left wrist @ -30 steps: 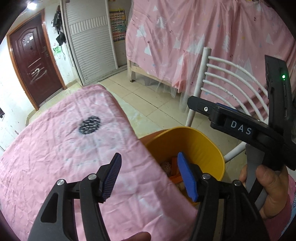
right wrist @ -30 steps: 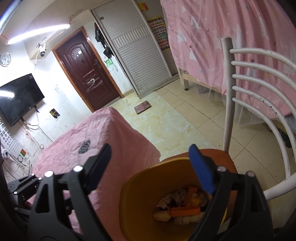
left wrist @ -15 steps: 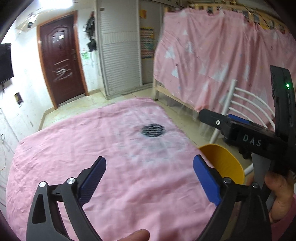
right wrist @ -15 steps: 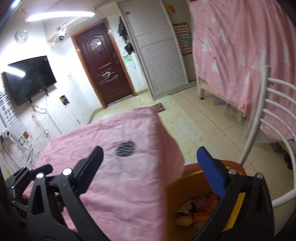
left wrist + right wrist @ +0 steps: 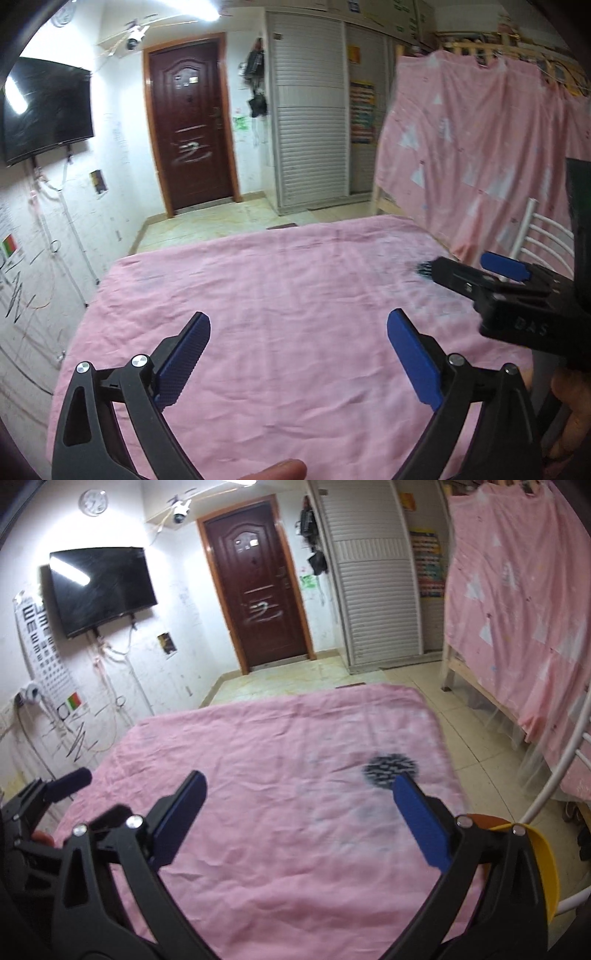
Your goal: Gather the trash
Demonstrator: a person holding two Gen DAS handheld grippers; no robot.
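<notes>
The left gripper (image 5: 297, 354) is wide open and holds nothing. It sits over the pink cloth (image 5: 295, 280). The right gripper (image 5: 295, 823) is wide open too and holds nothing. In the left view, it shows at 3 o'clock with the letters "DAS". The yellow trash bin (image 5: 543, 864) peeks out at 4 o'clock, just beside the cloth. A dark spot (image 5: 389, 768) is on the cloth.
</notes>
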